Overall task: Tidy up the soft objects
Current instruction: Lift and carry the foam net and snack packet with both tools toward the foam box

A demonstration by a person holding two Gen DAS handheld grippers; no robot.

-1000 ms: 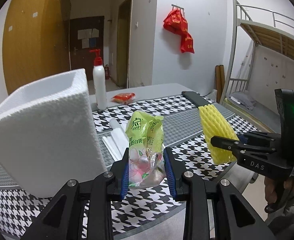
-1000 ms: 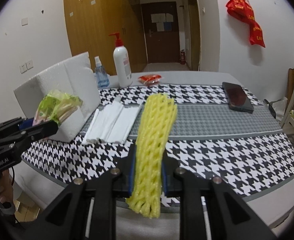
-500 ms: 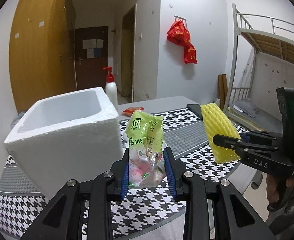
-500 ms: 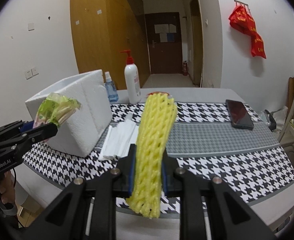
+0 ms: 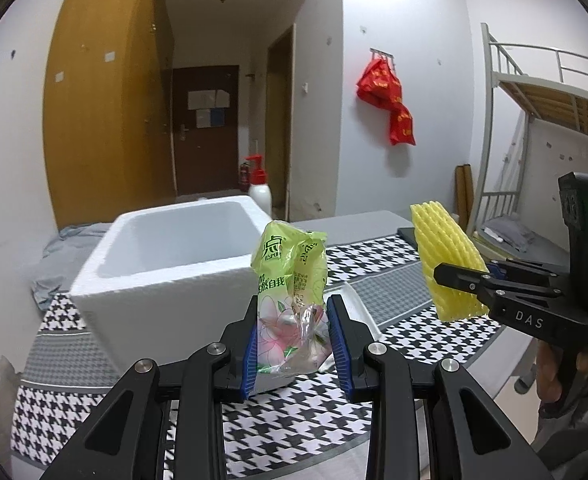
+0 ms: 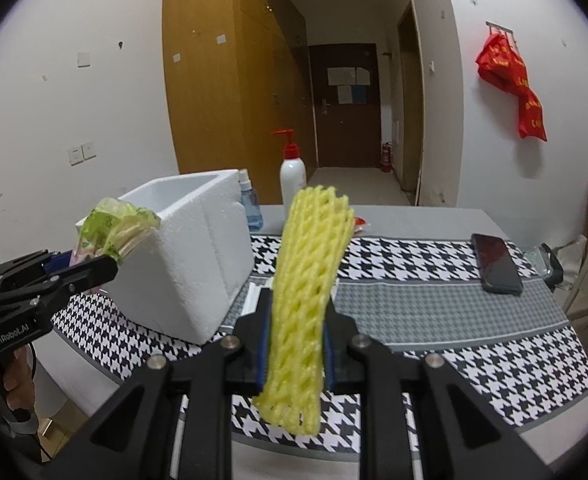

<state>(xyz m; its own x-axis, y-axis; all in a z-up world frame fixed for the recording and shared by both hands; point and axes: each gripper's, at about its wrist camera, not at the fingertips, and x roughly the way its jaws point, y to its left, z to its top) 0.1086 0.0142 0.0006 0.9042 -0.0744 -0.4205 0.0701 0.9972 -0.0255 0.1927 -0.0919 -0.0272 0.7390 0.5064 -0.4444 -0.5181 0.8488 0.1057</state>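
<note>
Both claws risen — box interior seemingly visible.

Your green tissue pack hides part of the foam box wall; the pump bottle base sits behind the box; door notices are illegible.

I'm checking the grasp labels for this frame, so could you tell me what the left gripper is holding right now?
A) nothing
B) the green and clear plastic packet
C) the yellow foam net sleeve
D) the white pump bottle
B: the left gripper is shut on the green and clear plastic packet, while the yellow foam net sleeve sits in the right gripper.
</note>
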